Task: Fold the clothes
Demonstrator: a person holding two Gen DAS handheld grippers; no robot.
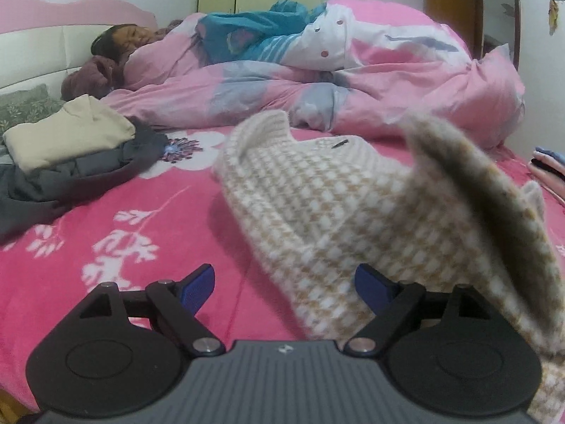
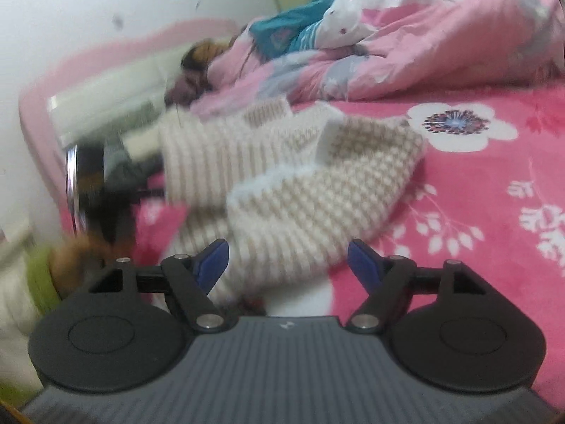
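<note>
pink bed sheet [image 1: 106, 212] bare left of sweater [image 1: 317, 194]; both tools [image 1: 284, 288] [image 2: 287, 263] released.

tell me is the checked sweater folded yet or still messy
Partly folded, still messy: the checked sweater lies bunched on the pink bedsheet, one sleeve doubled over its body, an edge curling up in the left wrist view.

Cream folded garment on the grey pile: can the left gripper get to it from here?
Probably yes. The left gripper is open, and bare pink bedsheet lies between it and the cream folded garment; the checked sweater sits off to the right.

both grippers, left [image 1: 284, 286] and right [image 2: 287, 265], fingers wide apart
</note>
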